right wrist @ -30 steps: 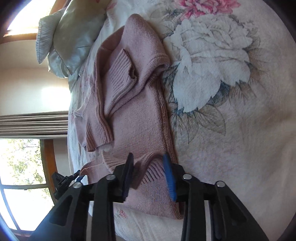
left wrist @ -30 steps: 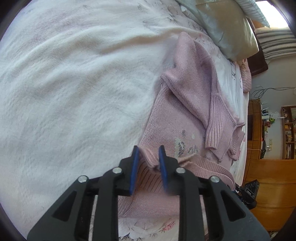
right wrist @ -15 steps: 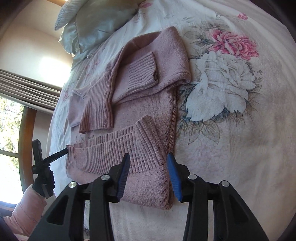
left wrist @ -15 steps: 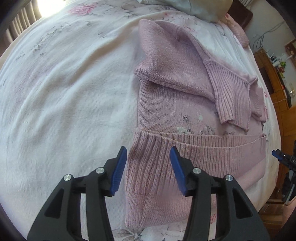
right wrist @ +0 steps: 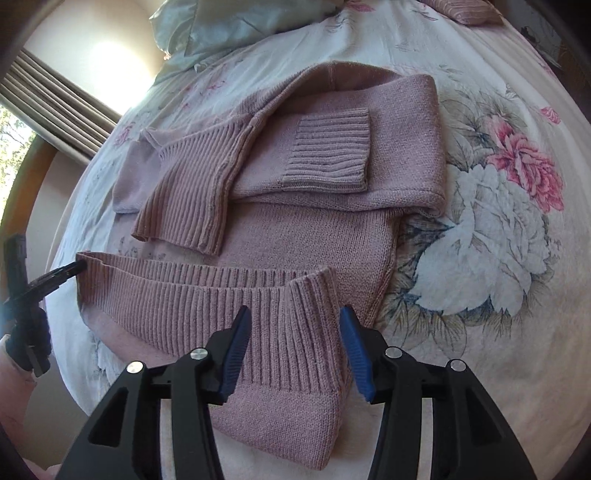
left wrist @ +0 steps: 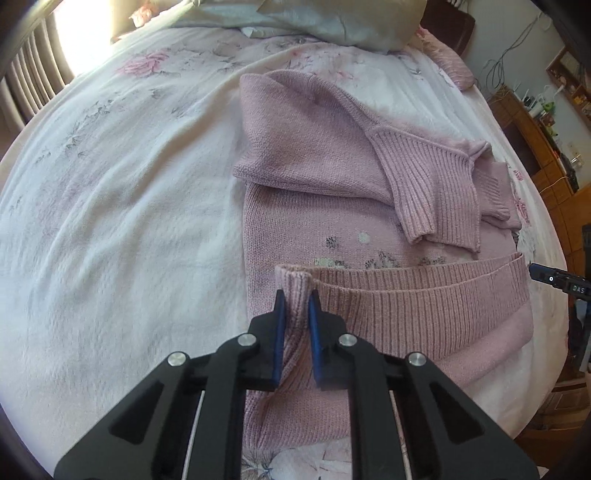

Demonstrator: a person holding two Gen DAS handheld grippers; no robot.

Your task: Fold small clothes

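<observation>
Floral bedspread [left wrist: 110, 206]; ribbed pink sweater [left wrist: 332, 192] hem pinched by left gripper [left wrist: 295, 306].

Left gripper [left wrist: 295, 301] low at 6 o'clock of its own view, blue pads [left wrist: 279, 321] drawn nearly together and pinching a ridge of ribbed knit. Right gripper [right wrist: 293, 325] also at 6 o'clock, pads [right wrist: 236, 341] spread wide, straddling ribbed fabric without clamping. Seen from the right wrist, left gripper's black tip at 9 o'clock.

Home bedroom, floral bedspread [right wrist: 498, 229], pillows [left wrist: 332, 22], curtained window [right wrist: 55, 92], wooden shelves [left wrist: 532, 122]
</observation>
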